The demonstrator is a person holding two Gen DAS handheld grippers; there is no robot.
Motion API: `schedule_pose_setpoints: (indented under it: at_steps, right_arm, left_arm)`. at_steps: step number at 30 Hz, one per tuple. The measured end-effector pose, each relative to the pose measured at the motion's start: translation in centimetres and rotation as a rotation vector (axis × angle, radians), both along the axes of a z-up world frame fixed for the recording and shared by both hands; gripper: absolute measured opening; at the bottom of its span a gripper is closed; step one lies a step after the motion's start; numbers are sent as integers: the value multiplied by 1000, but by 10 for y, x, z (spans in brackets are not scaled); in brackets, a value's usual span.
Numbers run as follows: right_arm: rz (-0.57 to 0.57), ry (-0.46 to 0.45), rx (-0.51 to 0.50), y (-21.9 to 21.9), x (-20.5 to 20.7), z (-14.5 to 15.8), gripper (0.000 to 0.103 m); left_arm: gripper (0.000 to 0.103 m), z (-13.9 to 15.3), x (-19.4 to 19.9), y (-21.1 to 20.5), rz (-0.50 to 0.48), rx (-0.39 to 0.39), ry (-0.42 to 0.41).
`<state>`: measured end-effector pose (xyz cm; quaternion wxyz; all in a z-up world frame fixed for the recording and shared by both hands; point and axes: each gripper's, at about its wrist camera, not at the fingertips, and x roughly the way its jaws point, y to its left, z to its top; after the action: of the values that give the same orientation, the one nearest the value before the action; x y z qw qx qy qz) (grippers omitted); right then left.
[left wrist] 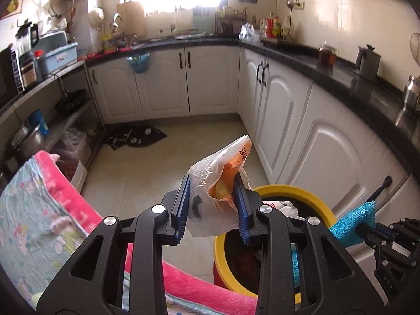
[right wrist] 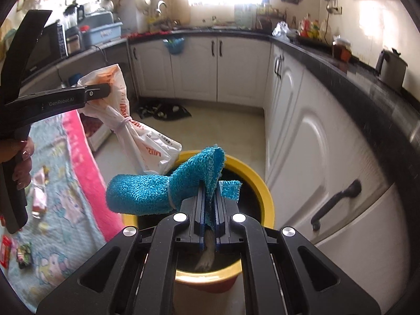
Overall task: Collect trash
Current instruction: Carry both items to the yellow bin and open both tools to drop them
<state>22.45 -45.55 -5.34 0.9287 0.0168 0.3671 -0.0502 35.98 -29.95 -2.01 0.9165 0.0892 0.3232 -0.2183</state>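
My left gripper (left wrist: 213, 199) is shut on a white and orange plastic bag (left wrist: 220, 173), held up at the left rim of the yellow-rimmed trash bin (left wrist: 294, 190). The right wrist view shows the bag (right wrist: 136, 134) knotted and hanging from that gripper (right wrist: 98, 92), its lower end at the bin's rim (right wrist: 249, 169). My right gripper (right wrist: 209, 191) is shut on a blue terry cloth (right wrist: 162, 189), held over the bin's opening. The cloth also shows in the left wrist view (left wrist: 353, 223). White paper trash (left wrist: 284, 207) lies inside the bin.
A pink-edged patterned blanket (left wrist: 39, 210) covers a surface left of the bin, with small wrappers (right wrist: 23, 252) on it. White cabinets (left wrist: 328, 147) under a black counter run along the right and back. A dark mat (left wrist: 139, 136) lies on the tiled floor.
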Motion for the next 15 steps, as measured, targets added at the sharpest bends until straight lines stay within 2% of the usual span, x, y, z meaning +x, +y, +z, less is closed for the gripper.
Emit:
schedule_pose_setpoints:
  at_steps: [6,10,12,15]
  right_arm:
    - [-12,58,14,-9,6,-22,5]
    - [-10,84,21,-11,9,-30,9]
    - [-11,101,25,-13,11,-34,19]
    - [-11,119,28,-13,13,-38,30]
  left_arm:
    - [27,-21,6,-9,-4,21,36]
    - [33,-30,8,-14,-28,23,69]
    - [35,-33,6,-17,-44,24,81]
    - [46,-35,4,-14,-46,21,88]
